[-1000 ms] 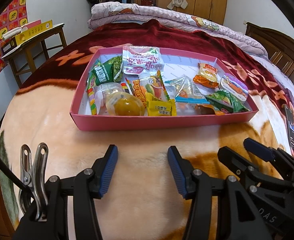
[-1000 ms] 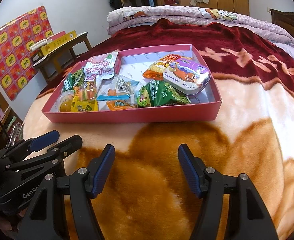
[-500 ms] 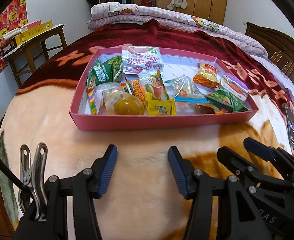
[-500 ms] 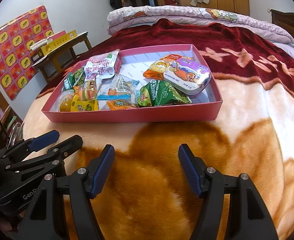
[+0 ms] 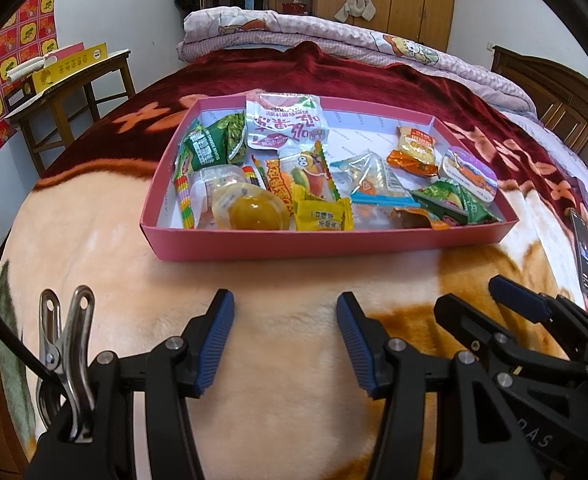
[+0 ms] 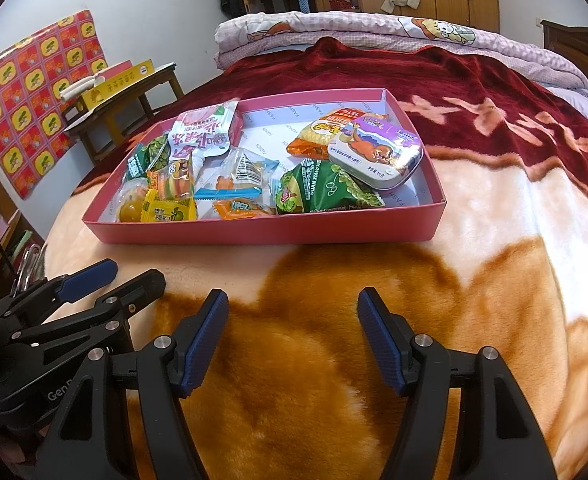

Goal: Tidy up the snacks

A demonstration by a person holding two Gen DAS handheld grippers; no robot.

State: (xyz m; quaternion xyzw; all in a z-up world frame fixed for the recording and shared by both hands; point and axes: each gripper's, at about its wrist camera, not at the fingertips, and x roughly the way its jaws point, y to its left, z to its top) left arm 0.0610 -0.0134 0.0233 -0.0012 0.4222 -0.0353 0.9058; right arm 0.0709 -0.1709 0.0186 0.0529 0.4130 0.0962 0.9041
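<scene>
A: Anything moved since a second ago?

B: Nothing. Both tools hang where they were, and the pink tray (image 5: 326, 245) has not shifted on the bed's blanket (image 5: 285, 360).

A: State of the tools?

B: The left tool (image 5: 285, 304), at the lower centre of its frame, has its jaws apart with only blanket between them. The right tool (image 6: 292, 300) is the same, a little wider, and holds nothing.

A: And the snacks?

B: All in the tray, in the upper middle of both frames. A purple tin (image 6: 376, 154) leans on a green packet (image 6: 326, 192) at the tray's right end; a yellow jelly cup (image 5: 251, 213) sits at its near left.
</scene>
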